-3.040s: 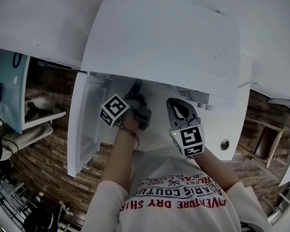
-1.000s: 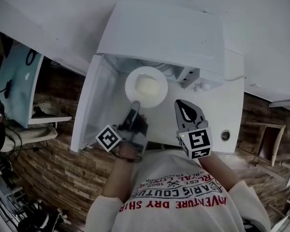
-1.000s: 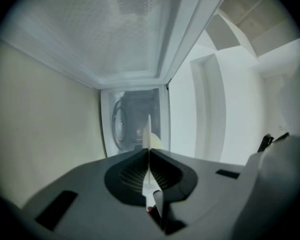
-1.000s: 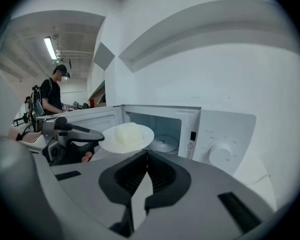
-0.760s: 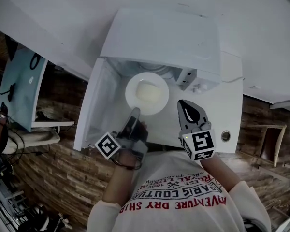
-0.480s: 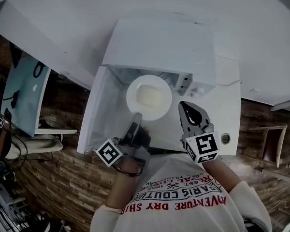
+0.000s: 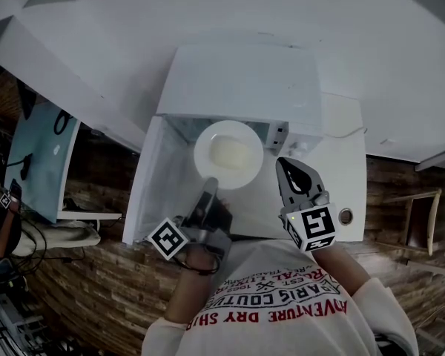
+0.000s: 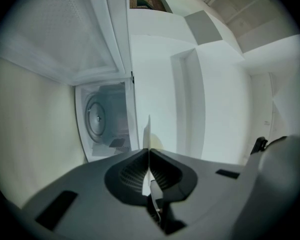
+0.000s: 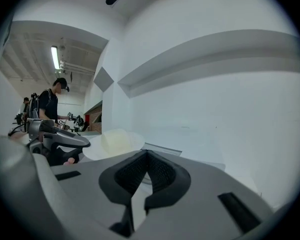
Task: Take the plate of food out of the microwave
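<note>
The plate (image 7: 228, 153) hangs just before the microwave (image 7: 241, 73) mouth — its open door (image 7: 150, 184) walls the left, bare surface (image 7: 345, 169) lies right.

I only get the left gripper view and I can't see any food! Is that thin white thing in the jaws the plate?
Observer: Yes. From the head view, the left gripper pinches the rim of the plate, pale food on top.
Operator: Is the other gripper helping?
Observer: No. The right gripper is shut on nothing, beside the plate.
Operator: Is the plate outside now?
Observer: Looks so: it hangs before the microwave, its door open at the left.
</note>
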